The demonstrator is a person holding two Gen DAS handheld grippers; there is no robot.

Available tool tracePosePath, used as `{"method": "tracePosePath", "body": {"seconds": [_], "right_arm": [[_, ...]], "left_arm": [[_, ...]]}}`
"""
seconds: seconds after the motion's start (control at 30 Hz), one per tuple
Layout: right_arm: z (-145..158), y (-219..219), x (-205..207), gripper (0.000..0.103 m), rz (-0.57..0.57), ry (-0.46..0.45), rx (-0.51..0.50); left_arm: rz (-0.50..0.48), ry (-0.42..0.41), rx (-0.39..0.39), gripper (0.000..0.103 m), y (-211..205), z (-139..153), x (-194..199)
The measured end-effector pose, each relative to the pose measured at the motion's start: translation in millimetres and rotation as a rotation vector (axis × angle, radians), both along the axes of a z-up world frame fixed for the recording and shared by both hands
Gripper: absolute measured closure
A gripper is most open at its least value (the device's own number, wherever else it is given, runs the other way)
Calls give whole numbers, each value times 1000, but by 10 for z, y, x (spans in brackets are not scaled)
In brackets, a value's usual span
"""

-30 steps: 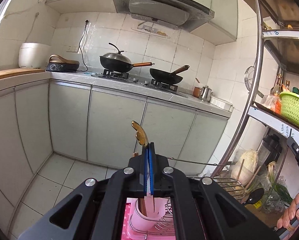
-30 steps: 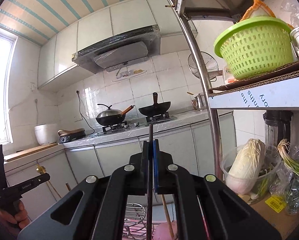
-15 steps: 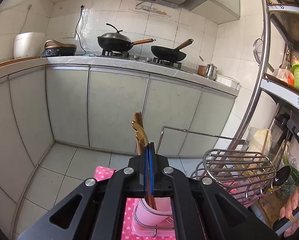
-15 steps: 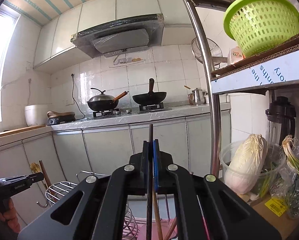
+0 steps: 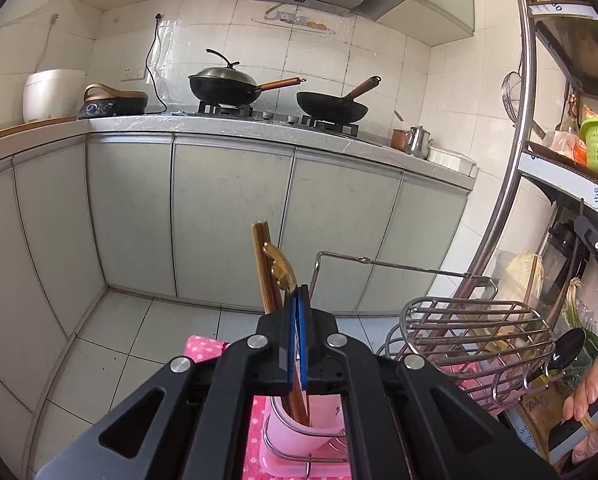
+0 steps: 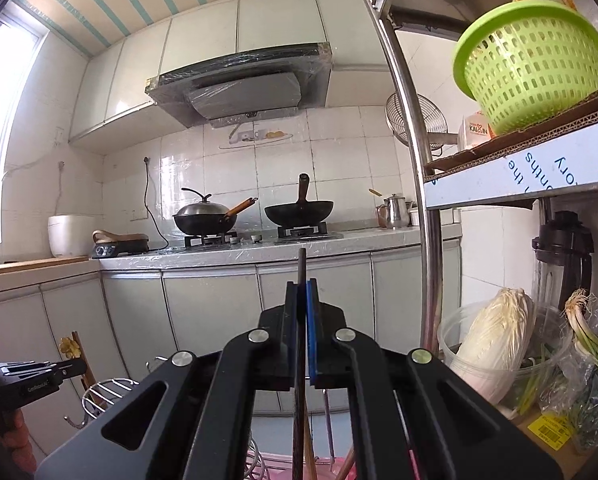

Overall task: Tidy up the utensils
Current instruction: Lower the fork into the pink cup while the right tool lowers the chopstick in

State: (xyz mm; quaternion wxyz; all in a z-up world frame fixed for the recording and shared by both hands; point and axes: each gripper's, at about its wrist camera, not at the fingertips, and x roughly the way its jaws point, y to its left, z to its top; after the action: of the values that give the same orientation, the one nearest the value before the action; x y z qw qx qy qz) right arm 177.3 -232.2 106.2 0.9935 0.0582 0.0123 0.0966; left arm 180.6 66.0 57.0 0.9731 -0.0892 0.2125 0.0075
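My left gripper (image 5: pixel 297 300) is shut on a gold-handled utensil (image 5: pixel 279 267) that stands upright over a pink utensil cup (image 5: pixel 307 426), its lower end hidden between the jaws. Brown chopsticks (image 5: pixel 261 248) stand in the same cup. My right gripper (image 6: pixel 304 292) is shut on a thin dark utensil handle (image 6: pixel 301 268) that runs straight down between the jaws. In the left wrist view a black spoon bowl (image 5: pixel 567 350) hangs beside a wire rack (image 5: pixel 475 332), below the right hand.
The cup sits in a pink tray (image 5: pixel 275 464) on a pink dotted cloth (image 5: pixel 201 350). A metal shelf post (image 6: pixel 419 200) stands right, with a green basket (image 6: pixel 531 64), a cabbage (image 6: pixel 495 332) and scallions (image 6: pixel 587 336). Cabinets (image 5: pixel 227 220) and woks (image 5: pixel 223 86) lie behind.
Both wrist views have tilted downward. The left gripper has come lower over the pink cup with the gold utensil; the chopsticks and wire rack now show more fully. Both grippers stay shut.
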Motion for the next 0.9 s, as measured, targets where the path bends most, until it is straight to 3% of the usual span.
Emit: {"method": "tracePosePath", "body": {"seconds": [0.3,0.37,0.43,0.47,0.9], "right_arm": [[-288,17,-1,98,36,112,-17],[-297,-14,-31,88,46,142,-15],[-295,-48,-115,64,43,139,-15],[-287,-64,-160,62,38,132,-15],[-415,-292,-758,60,23,203,28]], "left_arm": [[-32,67,-43,95,39,-138,22],[-42,77,-66,93,61,-131,-15],[-54,75,-73,89,68,-114,-53],[-56,78,-67,89,59,-108,-67],[-79,89,-33,85,30,-120,-363]]}}
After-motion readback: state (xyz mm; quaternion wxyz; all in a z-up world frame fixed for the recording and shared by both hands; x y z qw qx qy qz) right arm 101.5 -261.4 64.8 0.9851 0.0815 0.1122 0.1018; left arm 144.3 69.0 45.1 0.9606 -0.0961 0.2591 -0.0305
